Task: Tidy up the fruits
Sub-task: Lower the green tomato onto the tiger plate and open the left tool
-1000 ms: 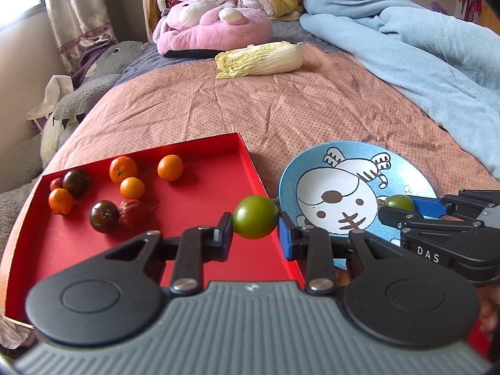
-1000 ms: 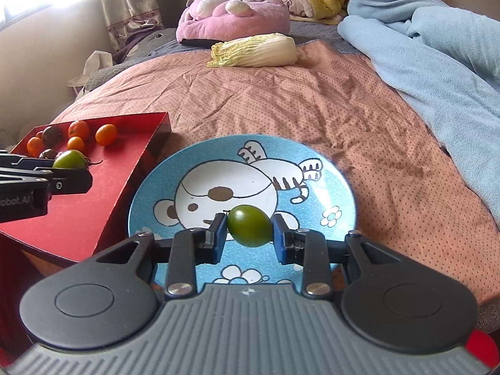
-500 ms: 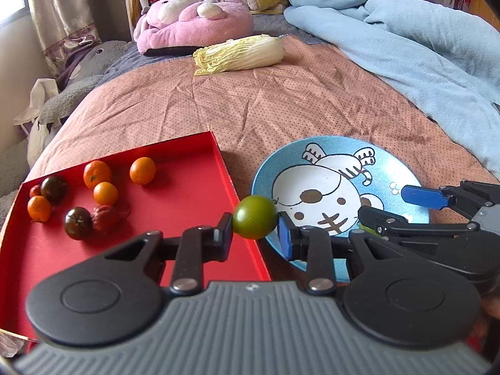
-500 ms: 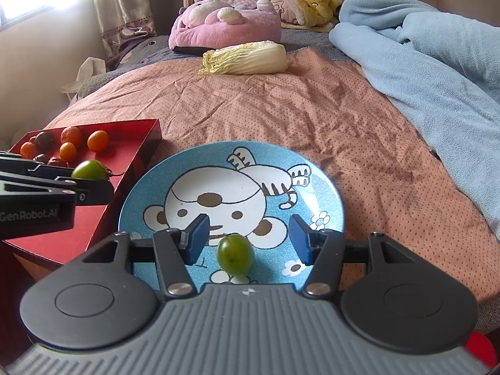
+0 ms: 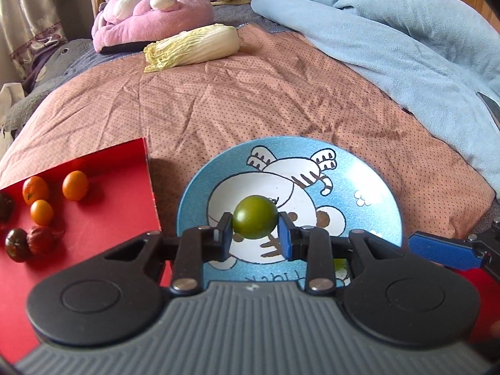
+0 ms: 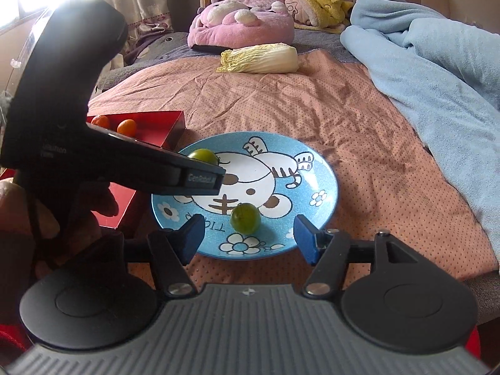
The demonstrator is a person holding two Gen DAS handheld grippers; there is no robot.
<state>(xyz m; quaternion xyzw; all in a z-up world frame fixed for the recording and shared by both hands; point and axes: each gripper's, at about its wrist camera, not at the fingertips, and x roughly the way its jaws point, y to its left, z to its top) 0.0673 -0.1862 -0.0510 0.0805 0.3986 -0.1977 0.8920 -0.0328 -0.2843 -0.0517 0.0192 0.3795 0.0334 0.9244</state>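
Evidently the sorting step in hand is the transfer of green fruit to the blue cartoon plate point(image 6: 325, 193), which lies on the pink dotted bedspread point(image 5: 250, 100) just beside the red tray point(image 5: 103, 206).

Left gripper point(image 5: 254, 234): clenched on a green tomato point(image 5: 255, 217). Both pads press the fruit's sides, and it hangs over the plate's white centre. Whether it touches the plate surface cannot be told from the left wrist view; in the right wrist view the same fruit point(image 6: 203, 155) appears just clear of the far left part of the plate, partly hidden by the gripper body.

Right gripper point(image 6: 248, 237): spread wide and holding nothing. A second green tomato point(image 6: 245, 218) rests on the plate near its front rim, between the open fingers but apart from both pads.

Tray contents: three orange fruits point(image 5: 75, 185) and several dark red tomatoes point(image 5: 40, 240) lie grouped toward the left side, well apart from the plate.

Judgement: one green fruit is delivered, and the second is at the point of release. The next move calls for lowering the left gripper until the tomato sits on the plate, then opening the pads gently, since a round fruit on a shallow dish could roll toward the rim or strike the one already there. The right gripper should clear the front rim to avoid nudging the resting fruit.
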